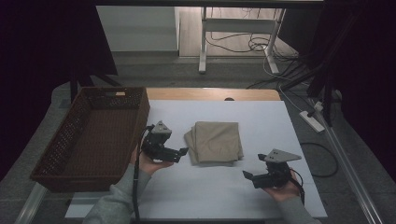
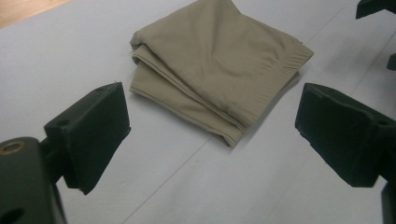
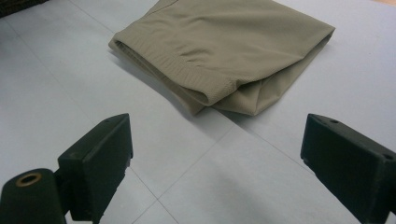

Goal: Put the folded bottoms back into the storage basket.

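Cloth (image 1: 216, 141) sits folded near the middle of the high view, a khaki-tan square of several layers resting on the white table cover (image 1: 261, 186). Its stacked edges fan out slightly along the left side, and the bottom edge is a little uneven. In your left gripper view the cloth (image 2: 219, 60) fills the upper centre, with a ribbed hem band showing along its right edge and the layered folds facing the lower left of the frame. In your right gripper view the cloth (image 3: 224, 46) lies across the top of the frame, the ribbed hem turned toward the camera and a rounded fold at its lower right.

Your left gripper (image 1: 182, 151) lies just left of the cloth in the high view, its tip close to the cloth's left edge but not touching it. Its jaws stand wide apart and hold nothing; both pads hover above bare table cover.

Your right gripper (image 1: 250, 175) is at the lower right of the cloth, near it yet clear of it. Its jaws are also spread wide and empty.

Farther out, a dark brown woven basket (image 1: 70, 158) fills the left side of the high view, beside your left hand (image 1: 148, 163).
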The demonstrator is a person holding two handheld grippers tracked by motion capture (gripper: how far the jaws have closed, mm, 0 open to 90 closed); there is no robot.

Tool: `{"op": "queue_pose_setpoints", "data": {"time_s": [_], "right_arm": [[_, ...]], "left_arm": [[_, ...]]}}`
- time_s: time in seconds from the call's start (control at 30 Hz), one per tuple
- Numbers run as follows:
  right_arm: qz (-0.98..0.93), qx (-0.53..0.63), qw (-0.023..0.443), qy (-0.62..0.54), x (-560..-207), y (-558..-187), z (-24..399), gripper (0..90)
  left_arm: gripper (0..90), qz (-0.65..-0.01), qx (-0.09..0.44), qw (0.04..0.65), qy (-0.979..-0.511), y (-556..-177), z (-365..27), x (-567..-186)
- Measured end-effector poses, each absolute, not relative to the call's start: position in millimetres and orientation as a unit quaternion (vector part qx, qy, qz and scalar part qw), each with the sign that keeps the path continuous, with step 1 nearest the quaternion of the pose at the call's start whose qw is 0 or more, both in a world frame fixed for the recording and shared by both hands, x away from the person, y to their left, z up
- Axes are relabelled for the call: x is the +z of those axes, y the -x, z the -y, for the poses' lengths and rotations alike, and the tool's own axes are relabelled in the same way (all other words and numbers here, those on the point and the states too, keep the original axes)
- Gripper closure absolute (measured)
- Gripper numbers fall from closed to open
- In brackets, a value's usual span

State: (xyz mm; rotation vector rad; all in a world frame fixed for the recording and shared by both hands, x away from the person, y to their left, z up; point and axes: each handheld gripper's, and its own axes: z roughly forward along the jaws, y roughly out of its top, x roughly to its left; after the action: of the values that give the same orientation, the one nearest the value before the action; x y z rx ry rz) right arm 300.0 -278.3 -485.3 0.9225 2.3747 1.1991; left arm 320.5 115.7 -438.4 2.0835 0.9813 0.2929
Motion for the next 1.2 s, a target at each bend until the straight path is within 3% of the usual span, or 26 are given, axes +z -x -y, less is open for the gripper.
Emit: {"op": "queue_pose_setpoints", "data": {"time_s": [1.2], "right_arm": [[-0.836,0.412,0.163,-0.324,-487,-300,277,9.4]], "left_arm": [[9.6,-0.410,0.100,0.386,-0.820,-380,-87,-467]]}}
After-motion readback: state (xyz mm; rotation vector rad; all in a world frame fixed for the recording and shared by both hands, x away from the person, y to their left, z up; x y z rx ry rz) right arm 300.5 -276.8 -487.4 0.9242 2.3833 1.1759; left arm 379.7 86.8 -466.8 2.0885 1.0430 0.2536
